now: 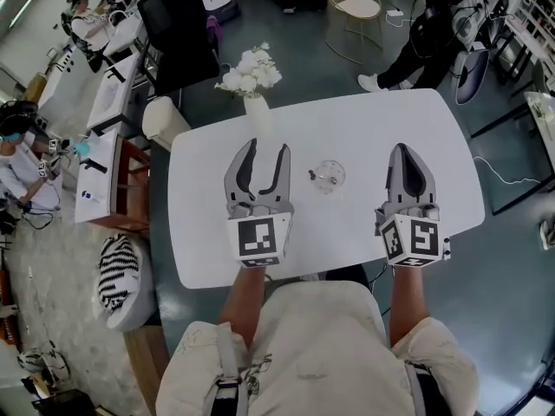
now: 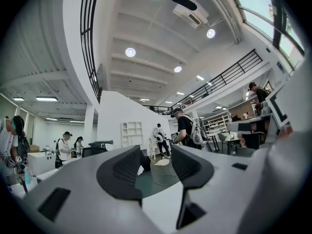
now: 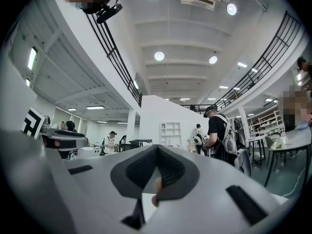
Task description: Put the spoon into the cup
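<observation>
Cup [image 1: 329,177]: clear glass, upright on white table [image 1: 390,120], mid-table, between the two tools and a little farther out than their tips.
Spoon: not surely made out; dark sliver [image 1: 312,175] at the cup's left rim, perhaps its handle, long axis unreadable.
Left gripper [image 1: 268,146]: jaws apart, nothing between them, tips just left of the cup.
Right gripper [image 1: 406,148]: jaws together at the tips; small tan patch low in the gap, unidentified.
Judged bearing: cup right of the left tool, left of the right tool; left tool nearer.
</observation>
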Available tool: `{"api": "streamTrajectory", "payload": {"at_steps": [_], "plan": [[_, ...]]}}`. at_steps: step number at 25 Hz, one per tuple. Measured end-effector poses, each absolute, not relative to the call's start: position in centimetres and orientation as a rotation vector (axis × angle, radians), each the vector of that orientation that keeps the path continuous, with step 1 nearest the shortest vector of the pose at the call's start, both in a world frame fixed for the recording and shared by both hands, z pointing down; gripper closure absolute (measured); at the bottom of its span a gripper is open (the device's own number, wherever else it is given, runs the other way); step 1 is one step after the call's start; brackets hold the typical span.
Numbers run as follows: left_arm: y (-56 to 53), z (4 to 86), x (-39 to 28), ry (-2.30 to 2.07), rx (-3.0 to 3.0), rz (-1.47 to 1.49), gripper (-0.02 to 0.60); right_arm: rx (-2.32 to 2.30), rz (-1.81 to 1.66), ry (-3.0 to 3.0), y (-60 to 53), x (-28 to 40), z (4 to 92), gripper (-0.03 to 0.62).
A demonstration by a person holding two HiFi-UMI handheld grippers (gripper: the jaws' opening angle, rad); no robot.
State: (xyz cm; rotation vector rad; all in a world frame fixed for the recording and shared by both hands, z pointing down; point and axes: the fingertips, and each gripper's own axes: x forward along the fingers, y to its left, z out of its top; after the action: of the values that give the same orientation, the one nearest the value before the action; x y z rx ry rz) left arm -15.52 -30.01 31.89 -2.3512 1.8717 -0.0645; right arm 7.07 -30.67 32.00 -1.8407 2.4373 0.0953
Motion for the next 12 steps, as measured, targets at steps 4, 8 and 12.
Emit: {"api": "streamTrajectory", "payload": {"at_steps": [4, 8, 12], "plan": [[-29.93, 31.19, -15.94, 1.875, -2.336, -0.048, 0.387, -1.828, 0.125, 2.423, -30.32, 6.88, 31.41, 0.606], [-29.81, 31.32, -15.85, 1.881, -2.339, -0.05, 0.399, -1.824, 0.143, 2.425, -30.01, 6.88, 31.09, 0.606], [-30.0, 31.25, -15.71, 1.887, -2.336, -0.047, 0.455, -1.823, 0.147, 2.437, -30.16, 6.74, 31.03, 0.606]]}}
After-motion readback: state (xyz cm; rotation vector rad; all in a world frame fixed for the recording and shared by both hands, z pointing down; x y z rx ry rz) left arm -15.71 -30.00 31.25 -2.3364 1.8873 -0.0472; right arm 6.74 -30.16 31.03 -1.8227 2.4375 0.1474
